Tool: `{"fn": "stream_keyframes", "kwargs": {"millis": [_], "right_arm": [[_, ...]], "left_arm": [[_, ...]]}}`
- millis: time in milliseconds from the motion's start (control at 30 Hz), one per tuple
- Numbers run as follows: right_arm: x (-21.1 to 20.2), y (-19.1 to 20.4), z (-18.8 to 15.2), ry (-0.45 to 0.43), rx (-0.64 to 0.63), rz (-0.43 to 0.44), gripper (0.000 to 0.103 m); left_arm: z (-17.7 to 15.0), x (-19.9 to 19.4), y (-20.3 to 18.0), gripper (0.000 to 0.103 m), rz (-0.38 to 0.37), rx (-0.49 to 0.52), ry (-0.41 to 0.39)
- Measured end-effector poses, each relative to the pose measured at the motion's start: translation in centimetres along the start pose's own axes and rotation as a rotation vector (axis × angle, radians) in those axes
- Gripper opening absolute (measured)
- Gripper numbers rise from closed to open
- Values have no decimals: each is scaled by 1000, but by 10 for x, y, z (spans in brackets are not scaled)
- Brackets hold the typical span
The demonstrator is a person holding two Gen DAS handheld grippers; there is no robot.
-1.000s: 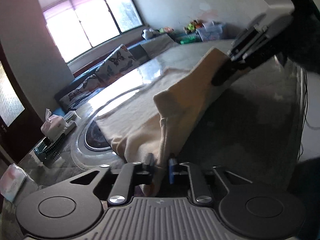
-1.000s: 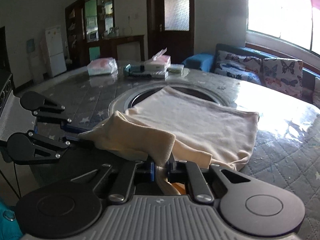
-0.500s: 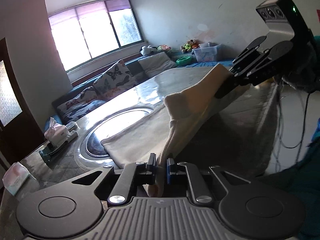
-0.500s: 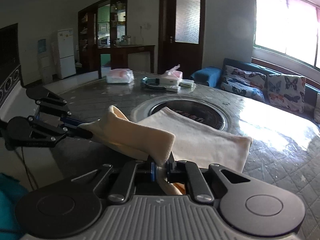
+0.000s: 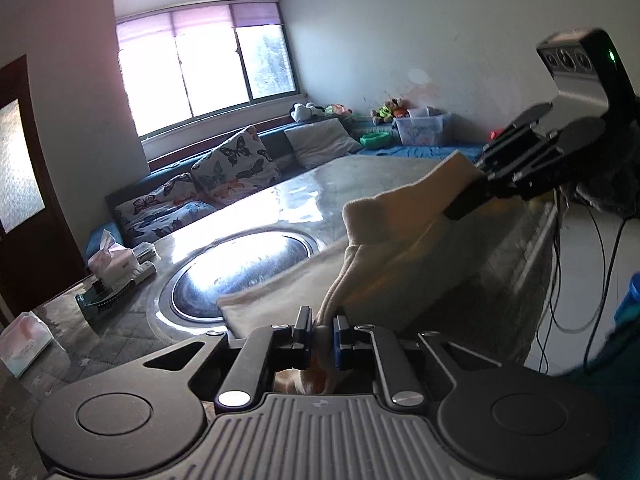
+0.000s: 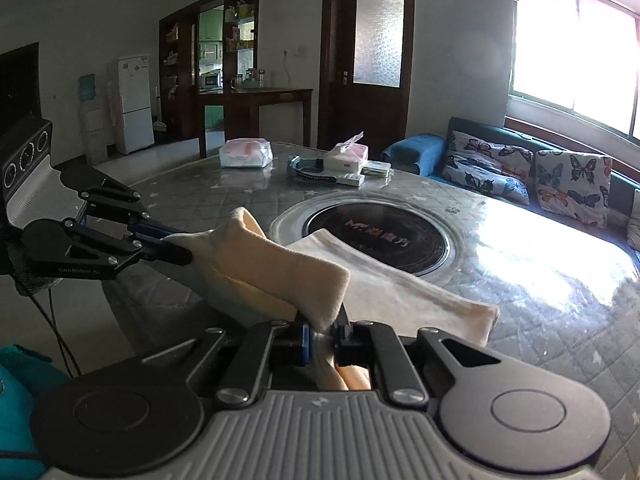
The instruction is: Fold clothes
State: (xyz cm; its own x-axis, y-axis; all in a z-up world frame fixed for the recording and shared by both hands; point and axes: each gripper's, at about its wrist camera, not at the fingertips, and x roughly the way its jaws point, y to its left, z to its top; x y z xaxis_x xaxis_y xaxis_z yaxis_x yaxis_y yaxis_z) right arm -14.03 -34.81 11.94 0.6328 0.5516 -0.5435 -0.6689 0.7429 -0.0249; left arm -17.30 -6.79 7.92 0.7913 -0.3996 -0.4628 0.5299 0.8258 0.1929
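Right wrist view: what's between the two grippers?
Only the cream cloth, lifted and stretched from the left gripper to the right gripper. Both pinch it; nothing else sits in that span.

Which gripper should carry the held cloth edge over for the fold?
Neither alone. Left gripper and right gripper each clamp a corner of the cream cloth, so the lifted edge probably needs both moving together.

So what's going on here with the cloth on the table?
A person holds a gripper in each hand, folding a cream garment. The left gripper and right gripper are each shut on a near corner, lifted off the table. The far part lies flat beside the round inset.
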Motion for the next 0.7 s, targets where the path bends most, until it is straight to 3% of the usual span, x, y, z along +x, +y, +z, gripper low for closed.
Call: {"fn": "stream_keyframes", "kwargs": {"millis": [300,567,667,700], "right_arm": [[62,-58,35,57,42,-2,9],[144,-106,41,127,120,-29,10],[169,-120,33,152,174,-38,13],[174,-123,29,155,194,-49,20]], "left_arm": [[29,63,48,11,14,-77,24],[28,154,92,10,53,-185,140],[23,176,101,10,67,-227,181],[22,180,102,10,71,-230,187]]}}
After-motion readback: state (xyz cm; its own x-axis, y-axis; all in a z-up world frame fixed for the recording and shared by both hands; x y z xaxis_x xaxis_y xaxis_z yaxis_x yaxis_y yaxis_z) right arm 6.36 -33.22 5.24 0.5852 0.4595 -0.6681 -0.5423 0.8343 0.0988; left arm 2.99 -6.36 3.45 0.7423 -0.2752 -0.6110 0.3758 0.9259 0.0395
